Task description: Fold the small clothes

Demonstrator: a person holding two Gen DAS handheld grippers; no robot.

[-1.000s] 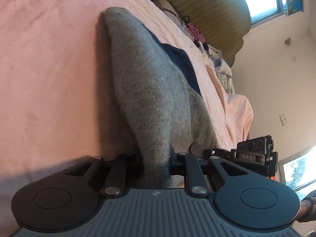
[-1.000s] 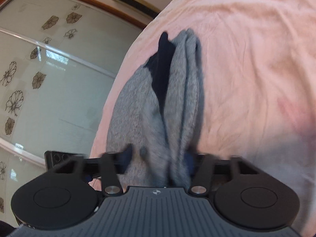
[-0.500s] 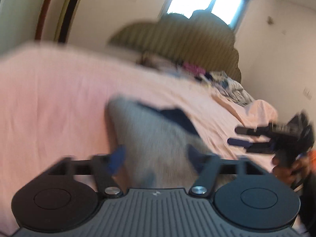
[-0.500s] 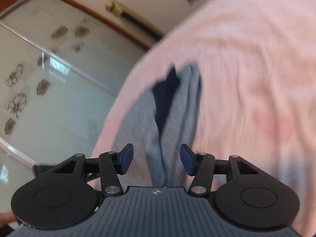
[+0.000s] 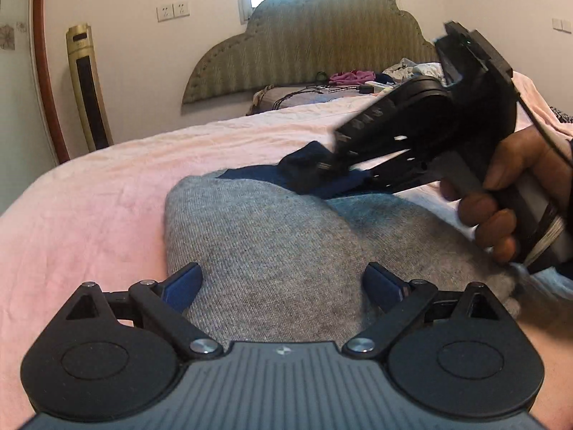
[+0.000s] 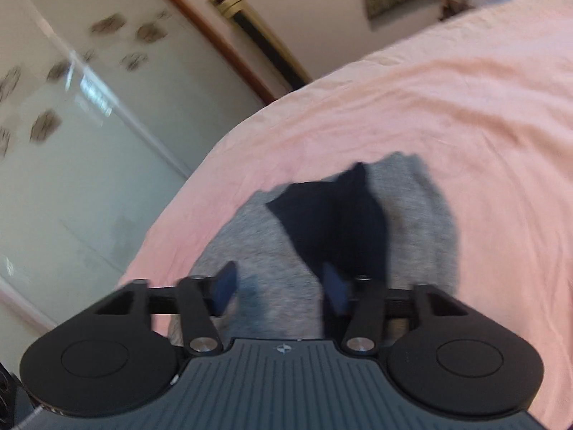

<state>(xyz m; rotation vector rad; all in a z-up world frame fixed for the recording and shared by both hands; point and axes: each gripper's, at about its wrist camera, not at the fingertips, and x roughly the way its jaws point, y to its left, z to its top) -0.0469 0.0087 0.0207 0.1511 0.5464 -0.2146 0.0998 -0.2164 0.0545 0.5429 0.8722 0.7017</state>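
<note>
Two grippers work over a pink bedsheet (image 5: 89, 215), where a small grey garment (image 5: 268, 243) with a navy patch (image 6: 322, 222) lies flat, well short of the padded headboard (image 5: 304, 36). The left gripper (image 5: 283, 279) has just been opening. Its claw is released and spread wide, hovering over the near end of the grey cloth without pinching it. The right gripper (image 6: 279, 286), held in the person's right hand (image 5: 508, 197), reaches in from the side with its tip at the bunched navy cloth. Its jaws have just been closing with fabric between them. The picture is blurred, so I cannot tell whether the pads actually clamp the cloth.
</note>
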